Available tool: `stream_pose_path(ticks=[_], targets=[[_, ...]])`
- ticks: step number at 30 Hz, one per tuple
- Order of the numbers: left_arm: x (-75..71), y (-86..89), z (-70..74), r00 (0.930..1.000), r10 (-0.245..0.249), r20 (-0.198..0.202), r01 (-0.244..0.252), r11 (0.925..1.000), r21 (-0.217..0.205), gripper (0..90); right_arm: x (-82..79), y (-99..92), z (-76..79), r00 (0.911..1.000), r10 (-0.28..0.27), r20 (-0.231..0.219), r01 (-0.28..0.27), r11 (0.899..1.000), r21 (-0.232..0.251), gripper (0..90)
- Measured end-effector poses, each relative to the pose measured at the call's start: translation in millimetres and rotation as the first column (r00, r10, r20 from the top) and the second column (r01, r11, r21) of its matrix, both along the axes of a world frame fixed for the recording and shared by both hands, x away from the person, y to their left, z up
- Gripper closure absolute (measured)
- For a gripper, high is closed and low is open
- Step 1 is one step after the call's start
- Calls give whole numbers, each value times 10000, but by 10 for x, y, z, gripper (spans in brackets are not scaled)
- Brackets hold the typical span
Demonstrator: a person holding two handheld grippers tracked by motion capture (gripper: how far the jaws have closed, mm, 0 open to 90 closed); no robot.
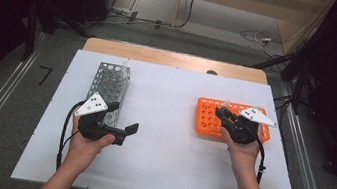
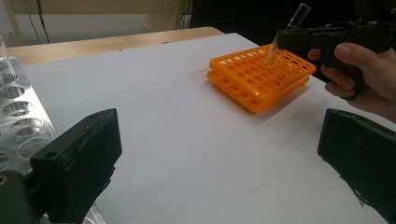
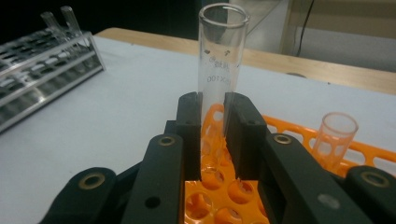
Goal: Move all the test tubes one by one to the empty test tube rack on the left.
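Note:
My right gripper is shut on a clear glass test tube, held upright with its lower end just over the holes of the orange rack. In the high view that gripper hovers over the orange rack at the table's right. The left gripper view shows the tube tilted above the rack. A second tube stands in the orange rack. My left gripper is open, its jaws wide apart with nothing between them, beside the metal rack.
The metal rack holds two tubes at its far end. A white board covers the wooden table, with open space between the two racks. Cables and dark stands lie on the floor beyond.

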State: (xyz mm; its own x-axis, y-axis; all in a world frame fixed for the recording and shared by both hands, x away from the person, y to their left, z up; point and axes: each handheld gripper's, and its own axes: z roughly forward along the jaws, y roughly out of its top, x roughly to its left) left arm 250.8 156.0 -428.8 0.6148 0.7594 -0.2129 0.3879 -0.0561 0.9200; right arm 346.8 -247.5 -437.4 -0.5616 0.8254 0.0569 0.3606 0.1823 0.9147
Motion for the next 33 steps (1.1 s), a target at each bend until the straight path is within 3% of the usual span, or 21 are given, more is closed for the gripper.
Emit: stream_pose_path(ticks=[8, 12, 16, 20, 26, 33], targets=[[-28, -27, 53, 9998, -89, 180, 91, 9999, -97, 16, -155, 182, 163, 9966, 756, 319, -753, 9971, -113, 741], [-47, -52, 83, 9993, -243, 286, 245, 9997, -70, 30, -256, 381, 167, 9910, 1243, 504, -1199, 9893, -831, 741], [-63, -85, 110, 9982, -513, 310, 516, 9986, -90, 68, -339, 576, 134, 9815, 1831, 560, -1742, 9753, -1361, 741], [-73, -146, 120, 9966, -771, 302, 773, 9970, -66, 110, -427, 755, 91, 9717, 2321, 428, -2234, 9630, -1506, 742], [-90, -247, 135, 9932, -1133, 269, 1135, 9935, -54, 168, -585, 1020, 33, 9524, 3014, 453, -2845, 9326, -2222, 742], [-121, -435, 143, 9921, -1251, 117, 1246, 9914, 402, 299, -703, 1204, -18, 9370, 3471, 407, -3232, 9049, -2770, 742]])
